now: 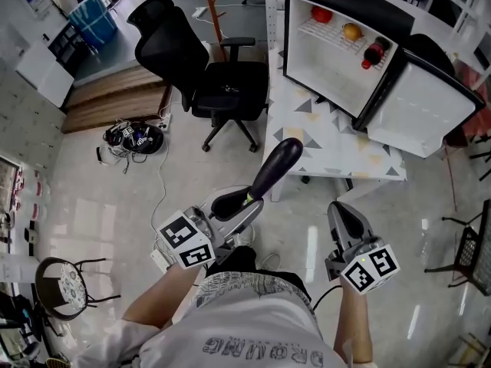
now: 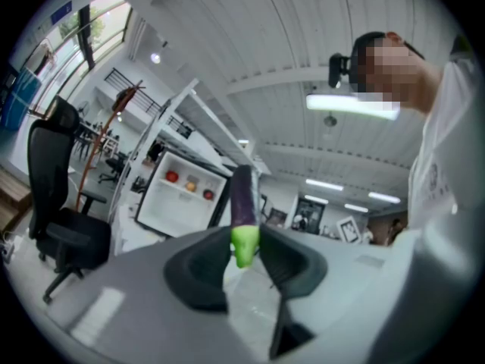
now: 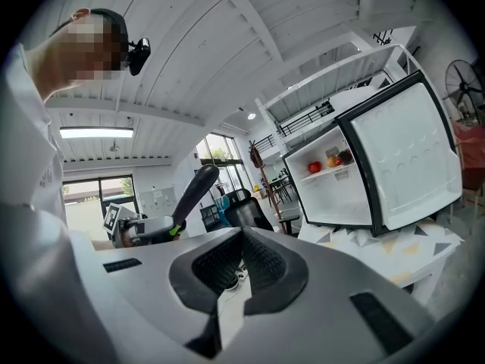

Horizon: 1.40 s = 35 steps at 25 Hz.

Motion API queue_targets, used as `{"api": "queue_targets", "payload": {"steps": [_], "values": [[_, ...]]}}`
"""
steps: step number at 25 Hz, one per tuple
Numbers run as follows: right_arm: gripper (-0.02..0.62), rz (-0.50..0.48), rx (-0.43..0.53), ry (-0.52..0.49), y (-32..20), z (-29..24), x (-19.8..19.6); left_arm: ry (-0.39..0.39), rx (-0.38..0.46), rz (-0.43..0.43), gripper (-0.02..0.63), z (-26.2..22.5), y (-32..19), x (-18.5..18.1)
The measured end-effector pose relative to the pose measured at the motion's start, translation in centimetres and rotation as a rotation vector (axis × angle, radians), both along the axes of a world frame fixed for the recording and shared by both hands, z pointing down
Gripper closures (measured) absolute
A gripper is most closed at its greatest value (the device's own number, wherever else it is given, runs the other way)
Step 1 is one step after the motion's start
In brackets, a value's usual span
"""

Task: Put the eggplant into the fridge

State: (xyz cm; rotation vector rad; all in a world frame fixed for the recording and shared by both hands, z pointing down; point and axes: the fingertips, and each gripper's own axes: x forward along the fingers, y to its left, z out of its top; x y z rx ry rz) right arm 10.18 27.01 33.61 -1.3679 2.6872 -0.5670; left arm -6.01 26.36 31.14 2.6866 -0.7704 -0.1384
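Observation:
A dark purple eggplant (image 1: pixel 276 167) with a green stem (image 2: pixel 244 243) sticks up and away from my left gripper (image 1: pixel 244 202), which is shut on the stem end. In the left gripper view the eggplant (image 2: pixel 242 196) rises between the pads in line with the fridge (image 2: pixel 178 203). The small fridge (image 1: pixel 337 44) stands on a table with its door (image 1: pixel 418 110) swung wide open, some way ahead of both grippers. My right gripper (image 1: pixel 343 209) is to the right with its tips together (image 3: pixel 242 237) and nothing in it. The right gripper view also shows the eggplant (image 3: pixel 195 188).
The fridge shelf holds a red fruit (image 1: pixel 321 14), an orange one (image 1: pixel 352 31) and a dark item (image 1: pixel 374 54). The table (image 1: pixel 330 144) has a triangle-patterned top. A black office chair (image 1: pixel 207 75) stands left of it, with a cable heap (image 1: pixel 134 138) and a stool (image 1: pixel 65 282) on the floor.

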Motion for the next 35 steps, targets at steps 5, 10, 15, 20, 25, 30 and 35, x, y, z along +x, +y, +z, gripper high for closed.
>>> {"api": "queue_targets", "payload": {"steps": [5, 10, 15, 20, 25, 30, 35], "values": [[0.592, -0.002, 0.007, 0.005, -0.7, -0.2, 0.3, 0.005, 0.004, -0.006, 0.486, -0.1, -0.7, 0.1], [0.592, 0.006, -0.002, 0.010, -1.9, 0.2, 0.8, 0.010, 0.003, -0.005, 0.486, 0.2, -2.1, 0.3], [0.592, 0.017, -0.015, 0.017, -3.9, 0.8, 0.9, 0.011, -0.009, 0.006, 0.486, 0.9, -4.1, 0.5], [0.592, 0.018, -0.031, 0.015, -6.3, 1.5, 0.6, 0.011, -0.022, 0.014, 0.486, 1.5, -6.6, 0.5], [0.592, 0.015, -0.046, 0.016, -8.9, 1.9, 0.0, 0.010, -0.039, 0.017, 0.486, 2.1, -9.3, 0.1], [0.592, 0.010, -0.056, 0.018, -12.0, 2.2, -0.8, 0.010, -0.050, 0.018, 0.486, 2.6, -12.3, -0.5], [0.592, 0.011, -0.063, 0.023, -15.2, 2.4, -1.6, 0.014, -0.062, 0.026, 0.486, 3.1, -15.6, -1.0]]}}
